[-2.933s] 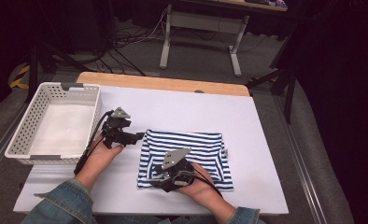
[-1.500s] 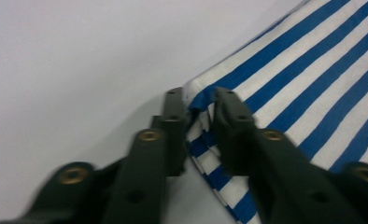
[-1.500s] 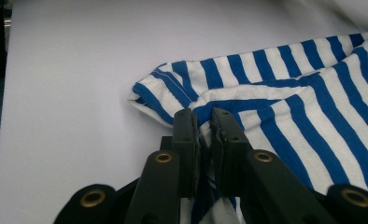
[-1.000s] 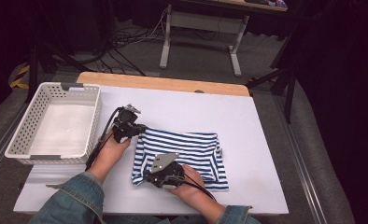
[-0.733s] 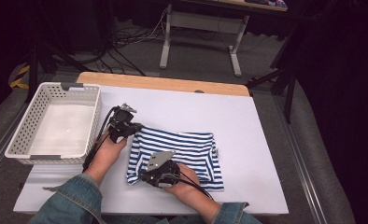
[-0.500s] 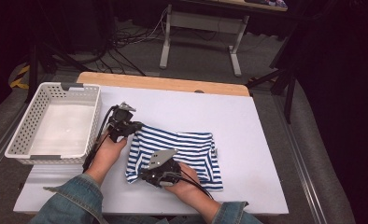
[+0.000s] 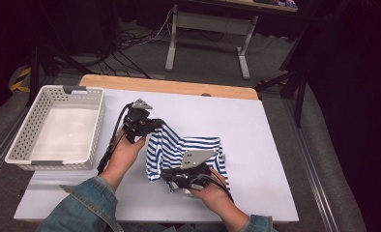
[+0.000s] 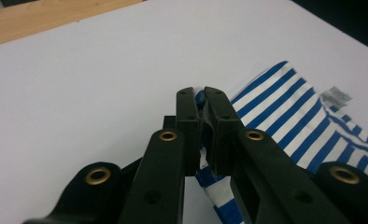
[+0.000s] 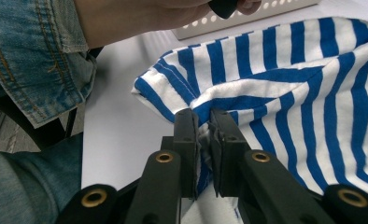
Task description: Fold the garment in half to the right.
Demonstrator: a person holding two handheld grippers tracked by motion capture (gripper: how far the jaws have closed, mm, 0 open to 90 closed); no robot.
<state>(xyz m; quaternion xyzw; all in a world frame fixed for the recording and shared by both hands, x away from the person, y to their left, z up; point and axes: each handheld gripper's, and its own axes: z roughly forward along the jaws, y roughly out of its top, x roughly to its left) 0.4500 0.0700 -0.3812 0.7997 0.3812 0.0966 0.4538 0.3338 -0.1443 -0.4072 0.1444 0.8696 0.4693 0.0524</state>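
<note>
Striped shirt point(image 7: 179, 150) pinched at two edges, left gripper point(image 7: 152, 124) and right gripper point(image 7: 171, 175) both clamped, bare table point(image 7: 256, 135) beyond

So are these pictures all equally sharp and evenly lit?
High view: the white table is bright, the room behind nearly black, edges a little soft. Left gripper view: the jaws up close look soft, the striped shirt clearer. Right gripper view: the denim sleeve is crisp, no glare.
</note>
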